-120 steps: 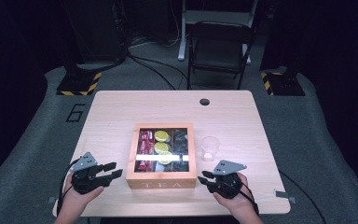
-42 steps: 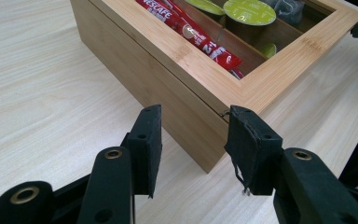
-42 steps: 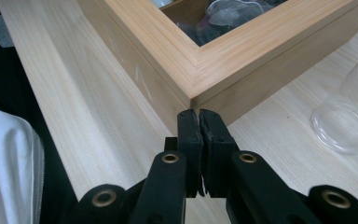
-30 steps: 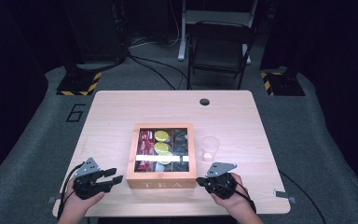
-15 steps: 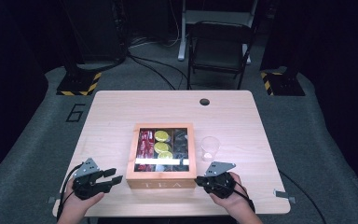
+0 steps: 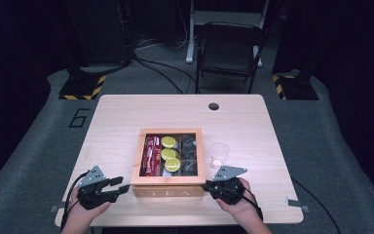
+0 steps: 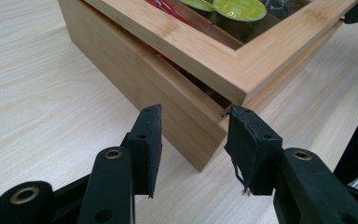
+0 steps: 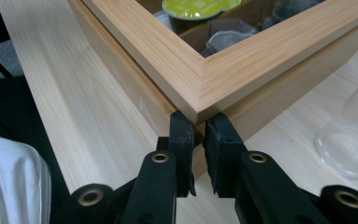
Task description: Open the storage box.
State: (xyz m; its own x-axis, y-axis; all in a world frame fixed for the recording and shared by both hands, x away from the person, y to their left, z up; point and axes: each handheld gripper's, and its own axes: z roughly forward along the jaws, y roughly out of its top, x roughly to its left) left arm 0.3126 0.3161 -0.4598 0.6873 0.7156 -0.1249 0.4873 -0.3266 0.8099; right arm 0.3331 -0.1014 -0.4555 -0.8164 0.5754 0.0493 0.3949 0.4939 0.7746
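One pale wooden desk (image 6: 117,117) carries a bamboo box (image 6: 168,189) lettered "TEA" near its front edge. Its windowed lid (image 8: 200,79) sits slightly lifted. The left gripper (image 7: 193,140) stands spread at the box's near-left corner; the right gripper (image 8: 196,135), jaws nearly together and just opening, sits under the lid's corner.

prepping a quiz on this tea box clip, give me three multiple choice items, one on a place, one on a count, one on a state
1. Where does the clear plastic cup stand?
A. right of the wooden tea box
B. inside the box
C. on the chair

2. How many yellow-green capsules show in the middle compartment?
A. one
B. three
C. five

3. How do the right gripper's jaws stand?
A. spread wide
B. almost together at the box's near corner
C. around the cup

Key: 1 A, the high view shows it on the table beside the box; 2 B, three lids in a row; 3 B, a narrow gap under the lid corner.
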